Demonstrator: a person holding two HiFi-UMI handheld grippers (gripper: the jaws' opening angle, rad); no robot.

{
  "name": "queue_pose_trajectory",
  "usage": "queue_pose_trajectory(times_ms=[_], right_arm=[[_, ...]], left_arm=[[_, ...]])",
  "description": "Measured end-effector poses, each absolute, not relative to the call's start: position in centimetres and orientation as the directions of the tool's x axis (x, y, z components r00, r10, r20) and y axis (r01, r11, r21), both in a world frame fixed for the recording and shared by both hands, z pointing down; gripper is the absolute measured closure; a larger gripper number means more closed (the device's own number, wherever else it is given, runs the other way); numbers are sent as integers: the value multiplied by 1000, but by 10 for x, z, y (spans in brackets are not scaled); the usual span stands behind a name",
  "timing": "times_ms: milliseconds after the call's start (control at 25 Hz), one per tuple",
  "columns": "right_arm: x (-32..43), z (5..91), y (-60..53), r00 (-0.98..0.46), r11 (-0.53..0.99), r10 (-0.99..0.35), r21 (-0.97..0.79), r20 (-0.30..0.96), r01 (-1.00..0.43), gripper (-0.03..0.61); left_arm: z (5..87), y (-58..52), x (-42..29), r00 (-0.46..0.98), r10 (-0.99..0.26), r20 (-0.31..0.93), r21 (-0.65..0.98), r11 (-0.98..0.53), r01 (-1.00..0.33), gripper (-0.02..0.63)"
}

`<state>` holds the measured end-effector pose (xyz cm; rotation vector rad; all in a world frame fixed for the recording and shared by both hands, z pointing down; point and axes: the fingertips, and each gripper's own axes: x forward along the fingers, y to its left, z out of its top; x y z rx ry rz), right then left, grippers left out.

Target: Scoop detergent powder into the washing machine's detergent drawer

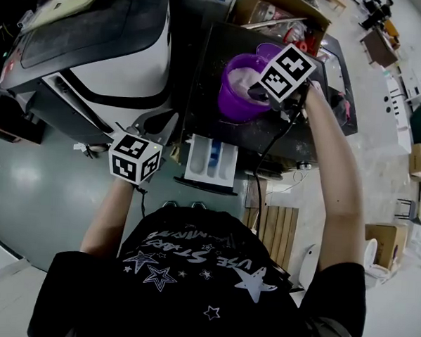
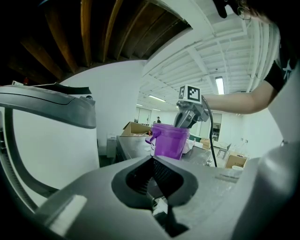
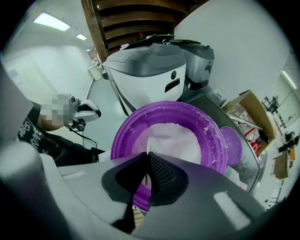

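1. Two grippers: we see the left gripper (image 2: 153,164) closed on nothing, the right gripper (image 3: 148,157) closed on a thin white scoop (image 3: 152,139).
2. The scoop dips into powder (image 3: 180,136) in the purple tub (image 3: 125,133).
3. The open detergent drawer (image 1: 211,159) lies at 6 o'clock of the tub.

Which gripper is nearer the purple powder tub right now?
Right. The right gripper hangs directly over the purple tub, shut on a white scoop. The left gripper is off to the side, beside the open detergent drawer.
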<state>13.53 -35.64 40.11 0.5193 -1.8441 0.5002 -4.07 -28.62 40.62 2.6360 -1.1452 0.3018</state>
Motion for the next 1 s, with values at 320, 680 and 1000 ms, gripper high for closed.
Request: queue_pose_trajectory(times_ms=[320, 680, 1000], right_arm=[[135, 397, -356, -373, 765, -54, -201, 926, -612, 545], [135, 381, -356, -550, 645, -82, -377, 831, -665, 545], [150, 362, -347, -652, 535, -225, -467, 724, -704, 545]], left_arm=[[408, -285, -43, 660, -694, 288, 151, -648, -747, 614], [412, -283, -44, 660, -694, 288, 164, -643, -748, 614], [412, -274, -39, 665, -687, 293, 164, -650, -742, 614]])
